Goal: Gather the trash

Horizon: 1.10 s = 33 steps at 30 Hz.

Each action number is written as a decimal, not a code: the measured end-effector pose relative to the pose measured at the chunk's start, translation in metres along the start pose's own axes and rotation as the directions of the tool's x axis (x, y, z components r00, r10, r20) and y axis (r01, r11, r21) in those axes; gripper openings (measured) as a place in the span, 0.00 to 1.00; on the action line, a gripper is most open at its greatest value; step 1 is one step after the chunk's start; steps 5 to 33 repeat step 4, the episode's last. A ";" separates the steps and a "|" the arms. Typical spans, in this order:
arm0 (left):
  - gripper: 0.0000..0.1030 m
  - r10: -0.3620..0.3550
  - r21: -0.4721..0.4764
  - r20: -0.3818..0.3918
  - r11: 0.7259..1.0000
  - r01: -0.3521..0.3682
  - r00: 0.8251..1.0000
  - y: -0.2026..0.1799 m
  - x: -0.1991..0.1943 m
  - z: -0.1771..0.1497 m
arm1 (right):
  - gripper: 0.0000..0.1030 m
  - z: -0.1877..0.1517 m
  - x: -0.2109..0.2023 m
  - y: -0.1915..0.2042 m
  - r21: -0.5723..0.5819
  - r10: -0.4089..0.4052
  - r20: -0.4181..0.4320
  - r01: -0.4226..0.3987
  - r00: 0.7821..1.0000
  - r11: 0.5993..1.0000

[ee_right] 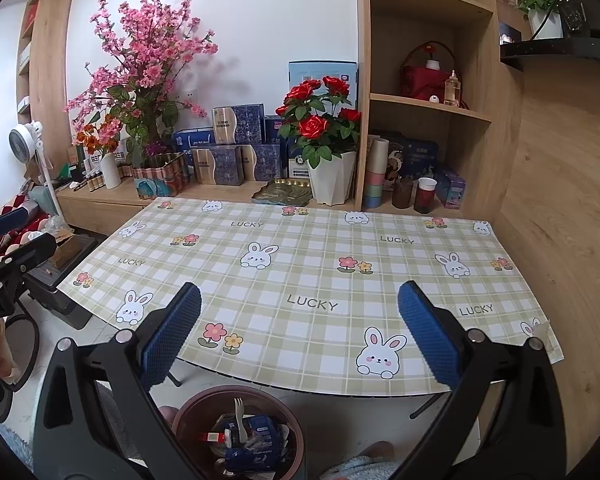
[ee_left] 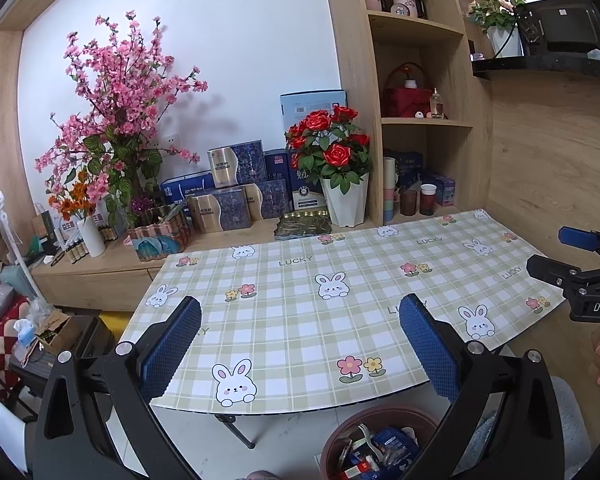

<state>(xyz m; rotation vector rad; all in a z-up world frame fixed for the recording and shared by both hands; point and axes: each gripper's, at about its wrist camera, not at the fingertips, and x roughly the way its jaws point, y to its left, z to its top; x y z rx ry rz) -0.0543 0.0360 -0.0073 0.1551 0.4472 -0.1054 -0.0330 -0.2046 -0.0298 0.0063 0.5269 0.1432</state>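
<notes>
Blue-padded fingers frame both wrist views, and both grippers hang released: the left gripper point(ee_left: 300, 344) and the right gripper point(ee_right: 300, 336) have their jaws spread wide with nothing between the pads. Each also shows at the edge of the other's view, the right one at the right edge of the left view and the left one at the left edge of the right view, so they float well apart.

Below them, at the bottom of both frames, sits a brown bin point(ee_right: 192, 408) on the pale floor, just under the near edge of the surface point(ee_right: 300, 264) with its checked rabbit cloth. Inside the bin lies the trash point(ee_right: 252, 440): blue wrappers, a red-and-white packet, and a small plastic fork point(ee_right: 239, 420) standing up among them. I see nothing loose on the cloth itself; the boxes, rose pot point(ee_right: 332, 176) and cups on the ledge and shelf behind look like ornaments and storage, not litter.

To my eye the collecting looks finished or nearly so. Doing this step well probably means sweeping the gaze along the cloth's far corners and the floor beside the bin for any stray scrap, holding both grippers clear above the surface, and keeping well away from the flower pots.
</notes>
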 end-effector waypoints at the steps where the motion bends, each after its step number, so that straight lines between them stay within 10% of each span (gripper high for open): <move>1: 0.94 0.004 -0.002 -0.002 1.000 -0.004 1.000 0.001 0.001 0.000 | 0.94 0.000 0.001 0.001 -0.001 0.001 0.000 -0.001 1.000 1.000; 33: 0.94 0.012 -0.008 -0.009 1.000 -0.012 1.000 0.004 0.002 0.000 | 0.94 0.000 0.002 0.002 -0.003 0.003 -0.001 -0.003 1.000 1.000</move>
